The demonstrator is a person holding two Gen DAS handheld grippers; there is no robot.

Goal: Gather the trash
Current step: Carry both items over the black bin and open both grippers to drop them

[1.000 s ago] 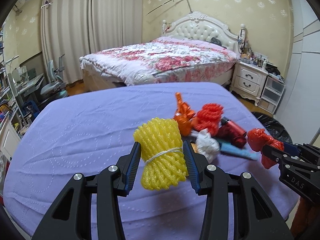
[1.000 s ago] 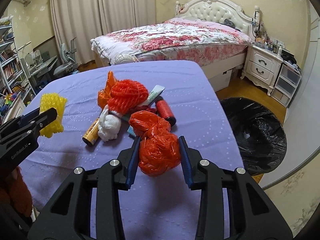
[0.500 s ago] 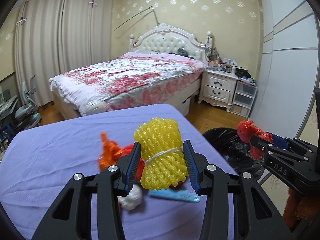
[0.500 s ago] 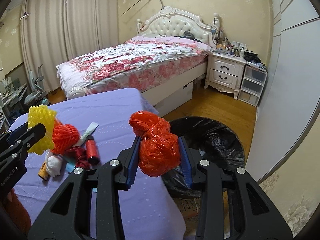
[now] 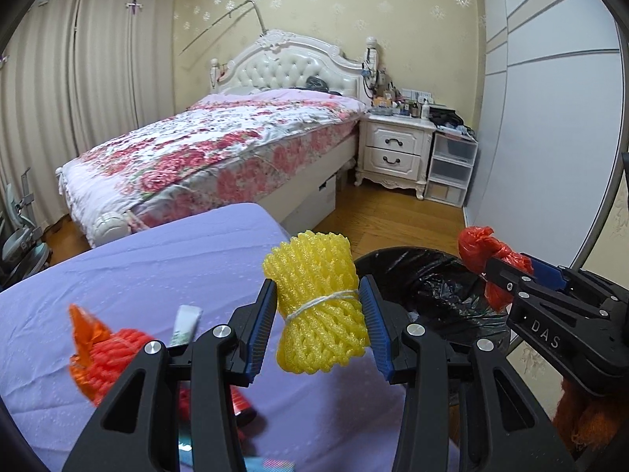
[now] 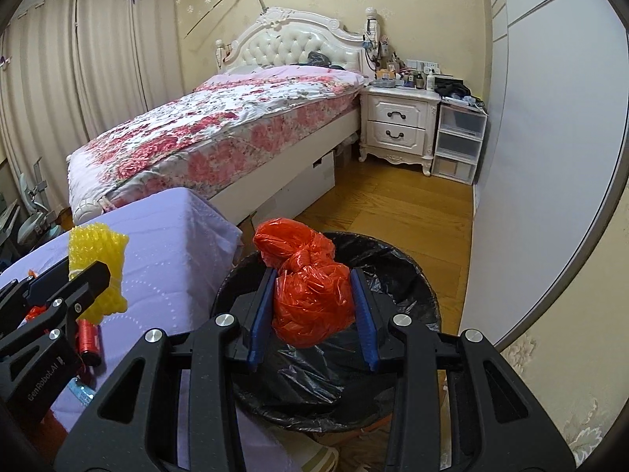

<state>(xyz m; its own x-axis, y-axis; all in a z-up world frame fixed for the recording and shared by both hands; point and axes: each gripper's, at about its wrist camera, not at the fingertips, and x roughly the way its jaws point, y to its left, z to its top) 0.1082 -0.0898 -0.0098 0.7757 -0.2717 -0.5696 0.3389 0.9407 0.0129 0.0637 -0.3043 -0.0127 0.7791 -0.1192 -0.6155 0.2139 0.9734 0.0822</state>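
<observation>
Bedroom: floral bed (image 5: 220, 145) against the far wall, white nightstand (image 5: 397, 149) to its side, wood floor (image 6: 397, 204). In the foreground stands a table (image 5: 129, 271) under a purple cloth. A bin (image 6: 397, 271) lined with a black bag sits on the floor just beside the table's corner.

Left gripper (image 5: 320, 328): clamped on a yellow foam net (image 5: 320, 314) tied with string, held above the table edge, near the bin.

Right gripper (image 6: 312, 310): clamped on a knotted red bag (image 6: 310, 295), held directly over the bin opening.

On the table, behind the left gripper: an orange net (image 5: 106, 358), a red can (image 6: 88, 338) lying on its side, and a white tube (image 5: 184, 324). Items lower down are hidden by the gripper bodies.
</observation>
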